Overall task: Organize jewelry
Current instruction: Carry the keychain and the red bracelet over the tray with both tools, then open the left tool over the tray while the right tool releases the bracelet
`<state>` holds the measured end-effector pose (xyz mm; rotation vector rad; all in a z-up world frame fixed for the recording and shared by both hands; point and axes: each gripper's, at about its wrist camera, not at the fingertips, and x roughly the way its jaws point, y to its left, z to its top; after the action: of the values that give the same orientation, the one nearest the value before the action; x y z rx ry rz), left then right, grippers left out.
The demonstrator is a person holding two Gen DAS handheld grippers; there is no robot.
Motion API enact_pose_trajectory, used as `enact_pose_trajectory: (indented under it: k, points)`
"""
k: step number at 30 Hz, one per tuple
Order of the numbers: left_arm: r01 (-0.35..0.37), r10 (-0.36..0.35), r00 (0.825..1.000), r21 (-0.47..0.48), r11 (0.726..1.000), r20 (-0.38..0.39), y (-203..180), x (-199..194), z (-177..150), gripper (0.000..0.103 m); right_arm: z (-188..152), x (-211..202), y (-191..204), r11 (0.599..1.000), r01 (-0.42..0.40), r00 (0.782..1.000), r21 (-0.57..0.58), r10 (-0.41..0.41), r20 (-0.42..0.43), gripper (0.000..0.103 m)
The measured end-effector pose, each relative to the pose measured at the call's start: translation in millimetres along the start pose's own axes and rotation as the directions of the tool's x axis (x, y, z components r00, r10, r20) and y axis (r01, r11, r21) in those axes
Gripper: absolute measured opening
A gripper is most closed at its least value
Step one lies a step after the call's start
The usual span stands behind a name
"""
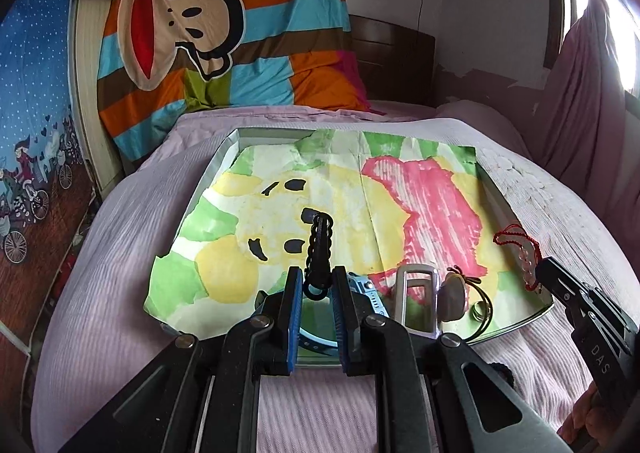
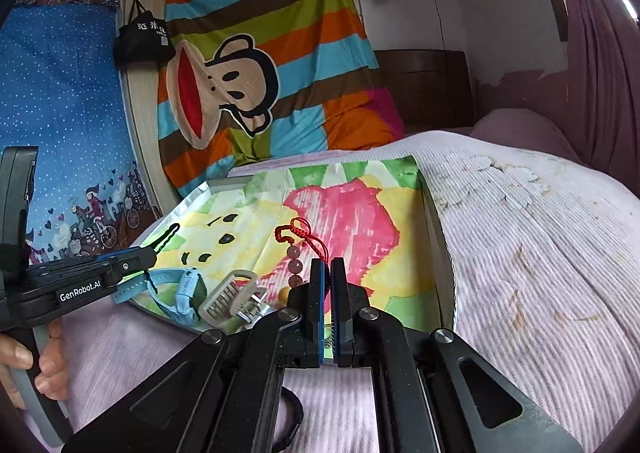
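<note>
A shallow tray [image 1: 224,157] lined with a painted paper lies on the bed. My left gripper [image 1: 317,277] is shut on a black wavy hair clip [image 1: 319,245] that sticks out forward above the paper. In the right wrist view that gripper [image 2: 150,253] and hair clip [image 2: 168,235] hover over the tray's left part. My right gripper [image 2: 328,267] is shut on a red cord bracelet [image 2: 298,237] with pink beads, above the tray [image 2: 436,237]. The left wrist view shows that gripper [image 1: 540,273] and bracelet [image 1: 516,245] at the tray's right edge.
At the tray's near edge lie a blue watch [image 2: 176,289], a white claw clip [image 2: 232,297], an ornamented hair tie [image 1: 454,293] and a ring [image 1: 478,311]. Pink bedding [image 2: 520,253] surrounds the tray. A striped monkey blanket [image 1: 224,33] hangs behind. A hand [image 2: 40,365] holds the left gripper's handle.
</note>
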<state>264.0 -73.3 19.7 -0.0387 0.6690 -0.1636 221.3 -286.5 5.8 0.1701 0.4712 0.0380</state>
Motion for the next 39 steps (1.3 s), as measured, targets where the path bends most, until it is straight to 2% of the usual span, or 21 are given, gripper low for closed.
enact_pose_trajectory:
  k: [8,16,28,30,32,34,39]
  points:
    - [0.005,-0.005,1.000,0.003,1.000,-0.026,0.6,9.2,-4.8,0.014,-19.2,29.8,-2.7,1.000,0.006,0.998,0.020,-0.005,-0.067,0.003]
    - [0.009,-0.009,0.999,0.008,1.000,-0.034,-0.7,11.2,-7.9,0.014,-26.8,40.8,-2.8,1.000,-0.001,0.994,0.021,0.003,-0.107,0.003]
    - [0.042,-0.042,0.999,-0.002,0.999,-0.001,-1.6,2.3,-13.0,0.015,-30.7,41.5,-3.7,1.000,-0.002,0.994,0.025,0.005,-0.108,0.004]
    - [0.050,-0.050,0.999,-0.006,0.999,0.014,-0.2,-3.6,-14.6,0.021,-31.2,39.2,-4.1,1.000,0.001,0.995,0.029,0.001,-0.101,0.005]
    - [0.050,-0.050,0.998,-0.008,0.999,0.037,2.1,-11.7,-15.9,0.042,-31.3,34.0,-3.8,1.000,0.005,0.996,0.027,-0.002,-0.087,0.006]
    - [0.036,-0.035,0.996,-0.007,0.999,0.077,3.4,-22.7,-18.5,0.058,-30.5,27.0,-2.7,1.000,0.010,0.998,0.018,-0.009,-0.069,0.011]
    - [0.033,-0.031,0.991,-0.018,0.999,0.128,8.3,-46.3,-23.4,0.066,-30.7,2.5,-0.7,1.000,0.020,1.000,0.005,-0.020,-0.001,0.032]
